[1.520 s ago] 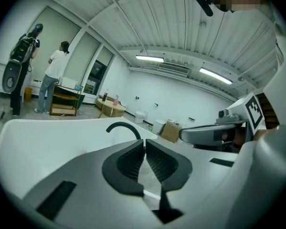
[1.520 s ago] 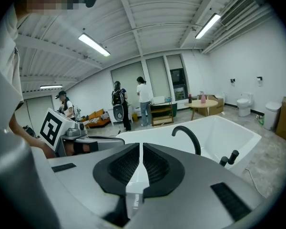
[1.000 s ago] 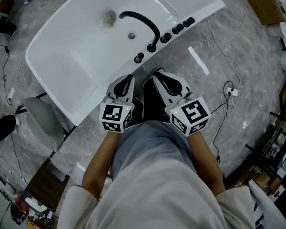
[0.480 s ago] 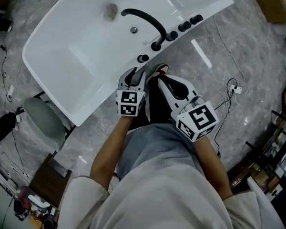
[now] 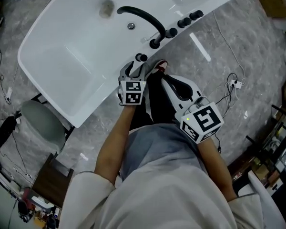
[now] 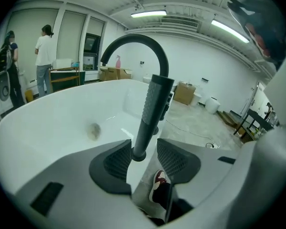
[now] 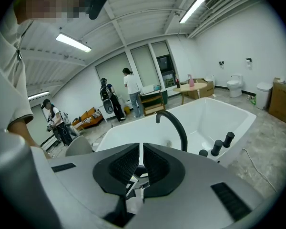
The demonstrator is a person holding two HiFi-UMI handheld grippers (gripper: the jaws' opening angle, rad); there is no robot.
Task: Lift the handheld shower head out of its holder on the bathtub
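The handheld shower head (image 6: 151, 111) is a dark grey ribbed handle standing upright in its holder on the white bathtub's rim (image 5: 109, 92). In the head view it shows as a small black knob (image 5: 141, 57). My left gripper (image 6: 144, 150) has just been opening its jaws. The handle's lower end stands between the pads (image 6: 174, 159), which do not press on it. From above, the left gripper (image 5: 136, 67) sits right at the rim. My right gripper (image 5: 166, 80) hangs back over the floor, shut and empty, as the right gripper view (image 7: 141, 163) also shows.
A black arched spout (image 5: 142, 17) and three black knobs (image 5: 183, 23) line the rim beyond the shower head. My shoe (image 5: 159, 67) is beside the tub. A grey chair (image 5: 43, 120) stands left, cables (image 5: 231, 87) lie right, and people (image 7: 131, 92) stand far behind.
My left gripper has moved forward and down to the tub rim, and its jaws have gone from shut to open around the shower head's handle. The right gripper has barely shifted.
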